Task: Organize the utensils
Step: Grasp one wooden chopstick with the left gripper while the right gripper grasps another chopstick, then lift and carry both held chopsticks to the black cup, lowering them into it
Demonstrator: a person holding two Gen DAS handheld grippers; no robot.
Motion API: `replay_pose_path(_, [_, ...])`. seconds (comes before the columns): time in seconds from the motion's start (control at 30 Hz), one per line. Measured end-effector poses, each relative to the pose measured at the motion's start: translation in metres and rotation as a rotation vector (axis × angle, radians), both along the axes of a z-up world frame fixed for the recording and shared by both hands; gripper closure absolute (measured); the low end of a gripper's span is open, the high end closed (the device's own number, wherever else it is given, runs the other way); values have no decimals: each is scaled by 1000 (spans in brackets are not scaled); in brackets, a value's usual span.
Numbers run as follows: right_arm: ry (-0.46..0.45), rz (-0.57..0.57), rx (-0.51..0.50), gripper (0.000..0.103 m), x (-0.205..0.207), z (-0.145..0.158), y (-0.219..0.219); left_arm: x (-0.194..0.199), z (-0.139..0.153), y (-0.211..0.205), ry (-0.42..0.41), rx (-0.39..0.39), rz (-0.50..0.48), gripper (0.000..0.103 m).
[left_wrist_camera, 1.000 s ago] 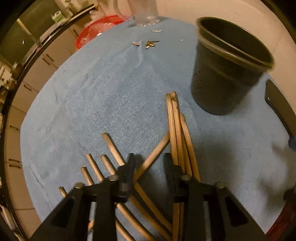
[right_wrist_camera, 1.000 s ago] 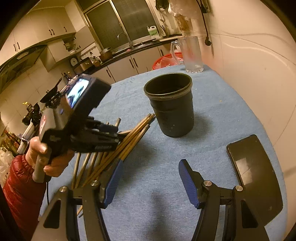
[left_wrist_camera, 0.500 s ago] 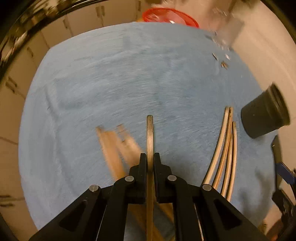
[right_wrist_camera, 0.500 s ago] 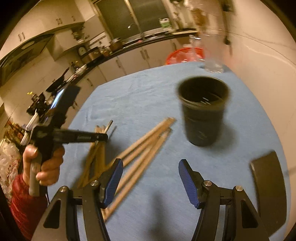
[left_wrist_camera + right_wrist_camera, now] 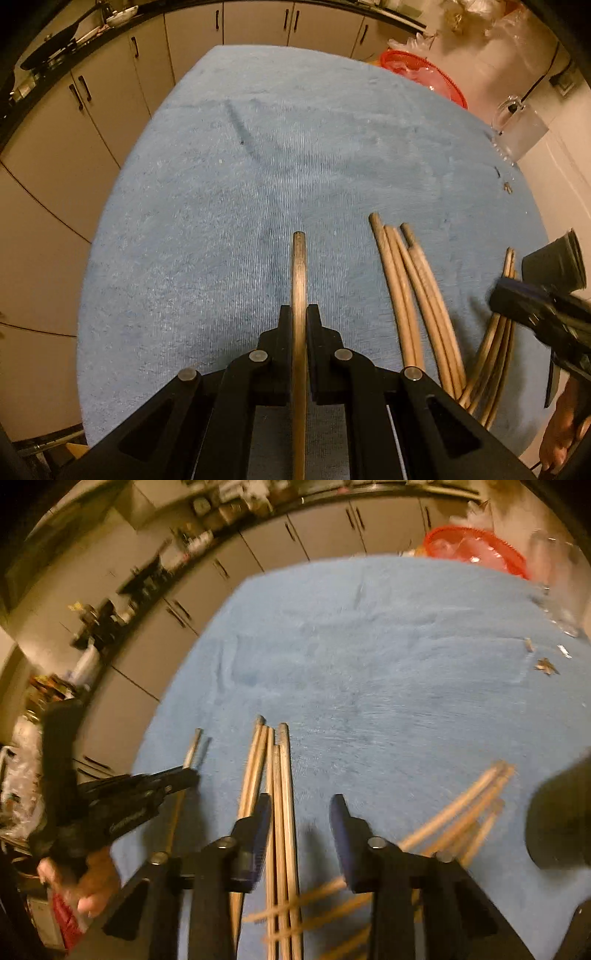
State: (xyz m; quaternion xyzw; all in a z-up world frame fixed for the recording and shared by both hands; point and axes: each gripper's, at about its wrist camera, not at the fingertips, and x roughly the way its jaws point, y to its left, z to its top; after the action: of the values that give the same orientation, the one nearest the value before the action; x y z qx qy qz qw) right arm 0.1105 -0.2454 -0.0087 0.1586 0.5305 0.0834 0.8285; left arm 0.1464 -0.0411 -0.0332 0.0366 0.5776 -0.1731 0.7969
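Note:
My left gripper (image 5: pixel 299 314) is shut on a single wooden chopstick (image 5: pixel 299 273), which sticks out forward over the blue cloth (image 5: pixel 258 166). From the right wrist view the left gripper (image 5: pixel 147 790) shows at the left with that chopstick (image 5: pixel 192 749). My right gripper (image 5: pixel 301 812) hangs over a bundle of chopsticks (image 5: pixel 282 775) and its jaws are closing. The bundle lies between them beside the left finger (image 5: pixel 258 823), with a gap to the right finger. A second bunch of chopsticks (image 5: pixel 461 812) fans out towards the black cup (image 5: pixel 557 812).
A red basket (image 5: pixel 424 70) and a clear glass jug (image 5: pixel 521 125) stand at the far edge of the table. Small scraps (image 5: pixel 546 666) lie on the cloth near them. Kitchen cabinets (image 5: pixel 110 110) run beyond the table's edge. A person's hand (image 5: pixel 92 878) holds the left gripper.
My left gripper shut on one chopstick and carried it left, away from the pile, rolling as it went. My right gripper swung left over the chopsticks and its jaws narrowed.

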Motion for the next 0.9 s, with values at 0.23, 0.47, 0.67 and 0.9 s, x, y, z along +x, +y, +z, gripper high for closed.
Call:
replay_pose_path(0.23, [49,23,-62,69,52,-19,25,9,-10,-7,-19,17,-26,95])
replay_pose_path(0.47, [87,42,-169,81,83,-36,50,33,-15,-25,18,13,-82,83])
replay_pose_path(0.67, [70,36,-217,96,89,-39,60,41,-18,-36,4,9,-72,96])
replay_pose_path(0.9, [-192,-31,-62,96,36,33,26,8,36,-22,-145,-69,-50,96])
